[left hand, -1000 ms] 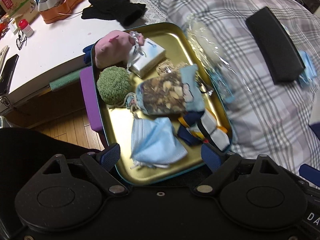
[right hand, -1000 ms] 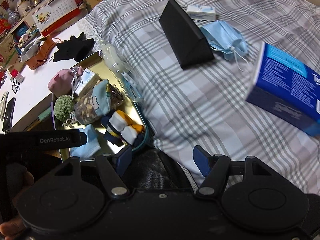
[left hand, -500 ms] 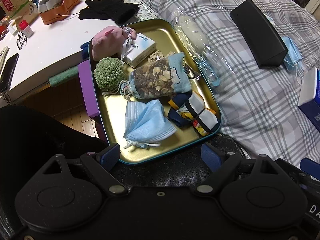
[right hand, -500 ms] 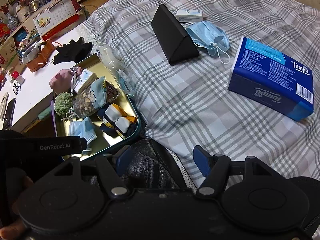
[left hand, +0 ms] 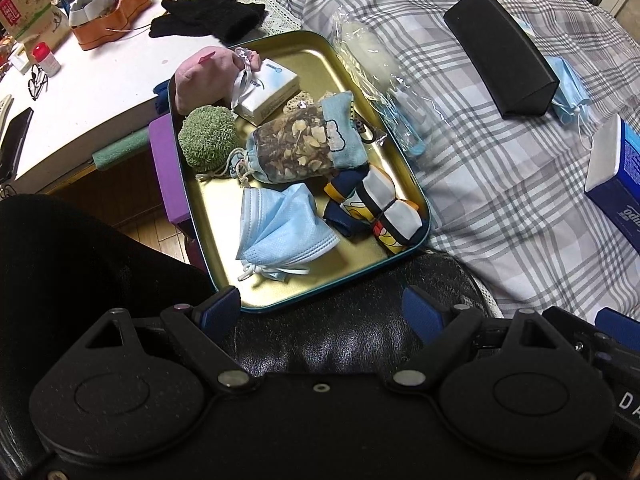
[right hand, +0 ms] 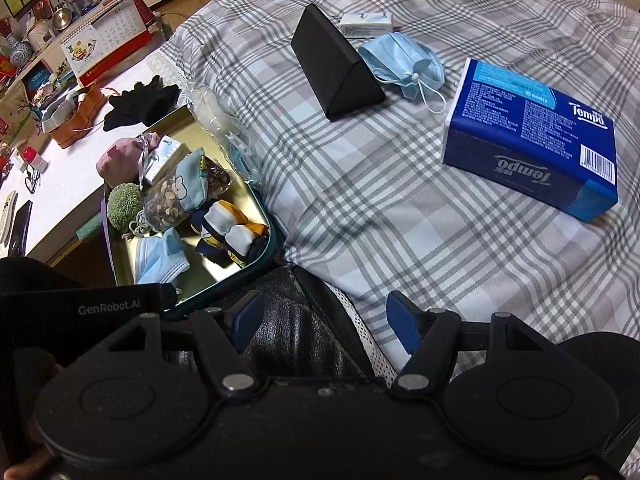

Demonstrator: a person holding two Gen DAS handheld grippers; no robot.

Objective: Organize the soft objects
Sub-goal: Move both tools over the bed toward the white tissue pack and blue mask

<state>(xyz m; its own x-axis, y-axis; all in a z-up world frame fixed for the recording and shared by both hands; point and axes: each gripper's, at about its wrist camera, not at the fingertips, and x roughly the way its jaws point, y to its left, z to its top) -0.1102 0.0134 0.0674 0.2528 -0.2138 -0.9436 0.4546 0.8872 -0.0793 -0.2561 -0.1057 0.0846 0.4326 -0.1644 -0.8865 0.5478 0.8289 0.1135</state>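
A gold tray [left hand: 312, 64] with a teal rim lies at the bed's edge. In it are a pink pouch [left hand: 204, 76], a small tissue pack [left hand: 272, 88], a green knitted ball [left hand: 208, 142], a patterned drawstring pouch [left hand: 304, 148], a blue face mask [left hand: 280, 232] and a folded navy, white and orange cloth [left hand: 372, 208]. My left gripper [left hand: 322, 310] hangs open just short of the tray's near rim, holding nothing. My right gripper [right hand: 325, 318] is open and empty too, over the plaid bedcover, to the right of the tray [right hand: 208, 268]. A second blue mask [right hand: 404, 64] lies on the bed.
On the plaid bed are a black triangular case [right hand: 336, 64], a blue Tempo tissue box [right hand: 532, 136], a small tissue pack [right hand: 368, 24] and a clear plastic bag [right hand: 216, 120] beside the tray. A black leathery surface [left hand: 360, 344] lies under both grippers. A white desk [left hand: 88, 92] with black gloves [left hand: 208, 12] is at the left.
Both grippers have drawn back from the tray, which now looks smaller, and more of the bed and the tissue box has come into view. The jaws have kept their width.
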